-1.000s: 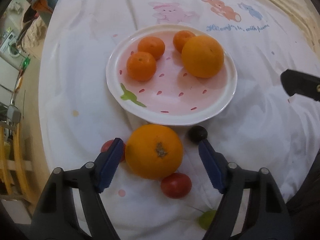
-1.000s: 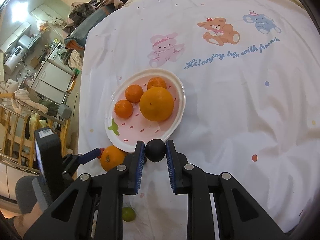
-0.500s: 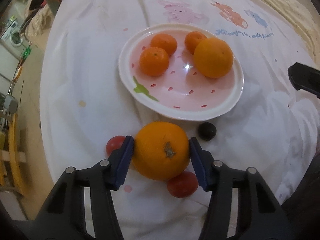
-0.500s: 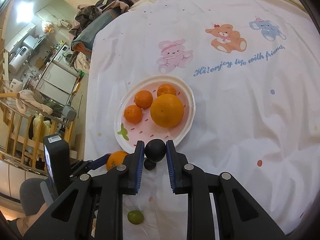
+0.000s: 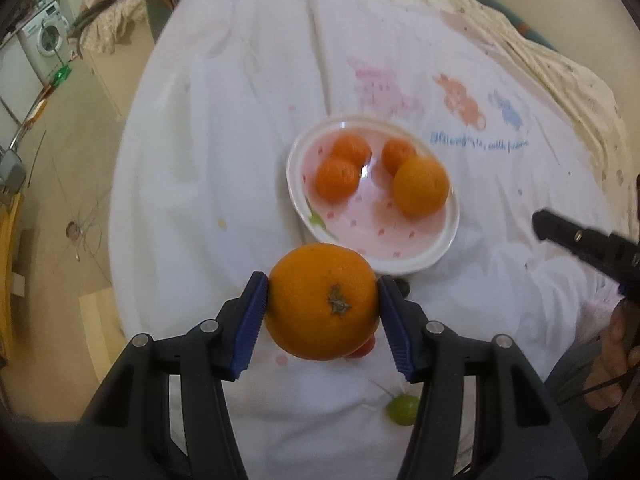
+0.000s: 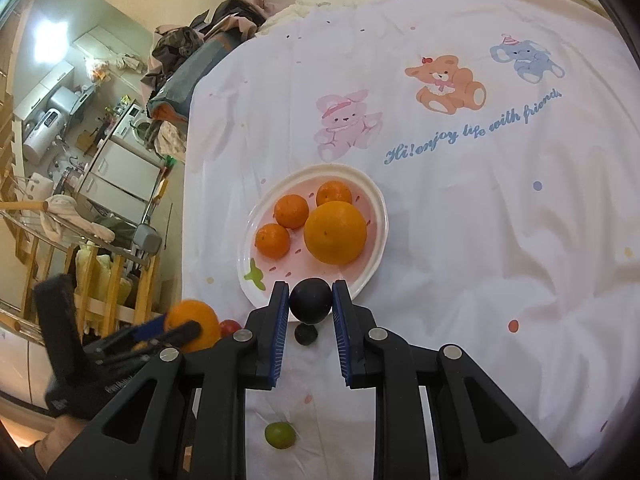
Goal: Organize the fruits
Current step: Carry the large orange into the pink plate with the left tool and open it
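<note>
On the white cartoon-print cloth (image 6: 460, 240) covering the surface, a pink-and-white plate (image 6: 378, 204) holds one big orange (image 6: 335, 232) and three small tangerines (image 6: 292, 211) grouped on its far and left side. Left claw (image 5: 322, 300): both blue pads are pressed against the sides of a second large orange (image 5: 322, 302), stem end facing the camera; the fruit is held clear of the cloth, at the near edge of the plate as seen from the left wrist view. Right claw (image 6: 311, 300): jaws closed tight on a small dark round fruit (image 6: 311, 300), carried just in front of the plate's near rim. Another dark fruit (image 6: 306, 334) lies on the cloth directly below it, close to the rim. A red fruit (image 6: 230, 326) rests on the cloth beside the left claw, partly hidden by the held orange in the left wrist view; whether a second red one lies there cannot be told. A small green fruit (image 6: 280, 435) sits on the cloth nearer the person, apart from the others. A hand (image 5: 616, 364) is visible at the right edge of the left wrist view, behind the right claw's black body. Left wrist picture is somewhat blurred; print lettering there is unreadable.
</note>
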The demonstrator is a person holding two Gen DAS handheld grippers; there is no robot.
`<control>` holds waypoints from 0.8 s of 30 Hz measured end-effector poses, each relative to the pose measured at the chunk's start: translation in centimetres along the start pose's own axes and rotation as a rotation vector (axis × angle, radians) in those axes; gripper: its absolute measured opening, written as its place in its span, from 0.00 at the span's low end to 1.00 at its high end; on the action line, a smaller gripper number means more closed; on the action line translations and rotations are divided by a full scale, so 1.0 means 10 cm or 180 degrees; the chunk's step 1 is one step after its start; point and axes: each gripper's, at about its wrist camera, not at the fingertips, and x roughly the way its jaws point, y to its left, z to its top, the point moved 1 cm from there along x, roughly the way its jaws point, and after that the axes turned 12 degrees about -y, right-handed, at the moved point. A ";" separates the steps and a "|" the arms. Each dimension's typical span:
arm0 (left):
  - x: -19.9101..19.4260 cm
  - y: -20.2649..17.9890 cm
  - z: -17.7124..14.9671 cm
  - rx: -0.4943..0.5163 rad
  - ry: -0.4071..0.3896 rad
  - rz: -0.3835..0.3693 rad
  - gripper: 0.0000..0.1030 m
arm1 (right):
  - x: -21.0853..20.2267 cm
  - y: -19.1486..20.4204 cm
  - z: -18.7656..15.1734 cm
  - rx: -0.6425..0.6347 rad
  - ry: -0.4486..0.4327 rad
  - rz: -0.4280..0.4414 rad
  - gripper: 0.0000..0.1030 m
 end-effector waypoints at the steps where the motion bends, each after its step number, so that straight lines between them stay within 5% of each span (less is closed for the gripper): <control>1: -0.02 0.01 0.04 -0.0001 -0.0020 -0.0003 0.50 | 0.00 0.00 0.00 0.0002 -0.0002 0.0005 0.22; 11: 0.07 0.02 0.45 0.0093 -0.0087 -0.0036 0.50 | 0.06 0.05 0.32 -0.0088 -0.0058 0.0045 0.22; 24: 0.68 0.16 0.84 -0.0104 0.0048 0.0007 0.50 | 0.60 0.07 0.72 -0.0199 0.0120 0.0088 0.22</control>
